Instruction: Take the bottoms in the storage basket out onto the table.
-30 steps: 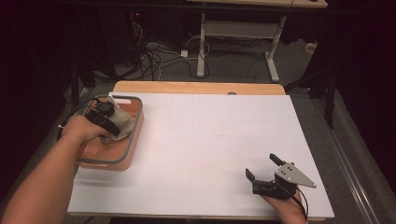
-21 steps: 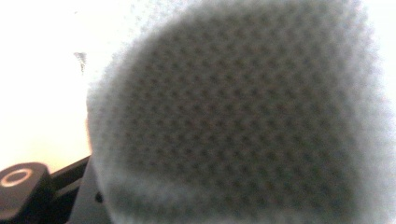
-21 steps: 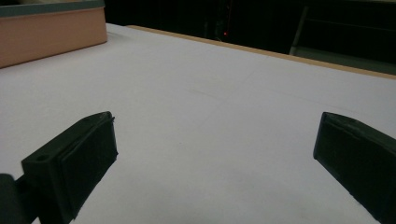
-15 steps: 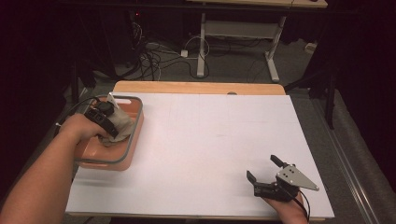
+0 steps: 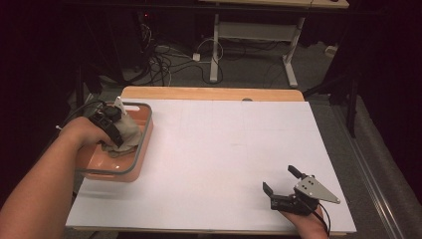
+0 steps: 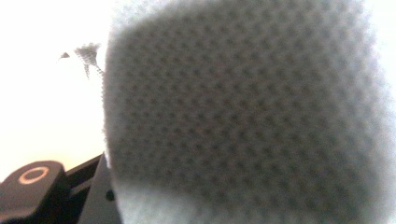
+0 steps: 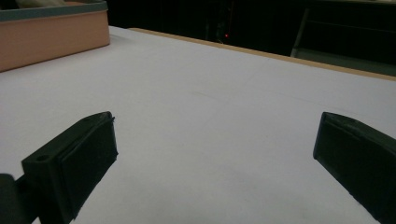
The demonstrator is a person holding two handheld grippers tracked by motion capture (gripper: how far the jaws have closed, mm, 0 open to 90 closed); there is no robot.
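A salmon bin with a grey rim (image 5: 142, 144) stands at the table's left edge, and its side (image 7: 51, 32) also appears in the right gripper view. A grey-beige woven cloth (image 5: 128, 133) lies bunched inside it. My left gripper (image 5: 110, 124) is pushed down into the bin against the cloth. In the left gripper view the cloth (image 6: 243, 112) presses close to the lens and hides the jaws, except one black part at the bottom left. My right gripper (image 5: 280, 180) rests near the front right of the table. It is open, with only bare white surface ahead of it (image 7: 215, 154).
A white sheet (image 5: 224, 149) covers the table, with a wooden strip (image 5: 214, 93) along the far edge. Beyond it are cables and a desk frame (image 5: 216, 45) on the floor. The table's right edge drops to a grey floor.
The left hand has shifted a little inside the bin, still on the cloth. The right gripper has stayed almost in place and remains open.
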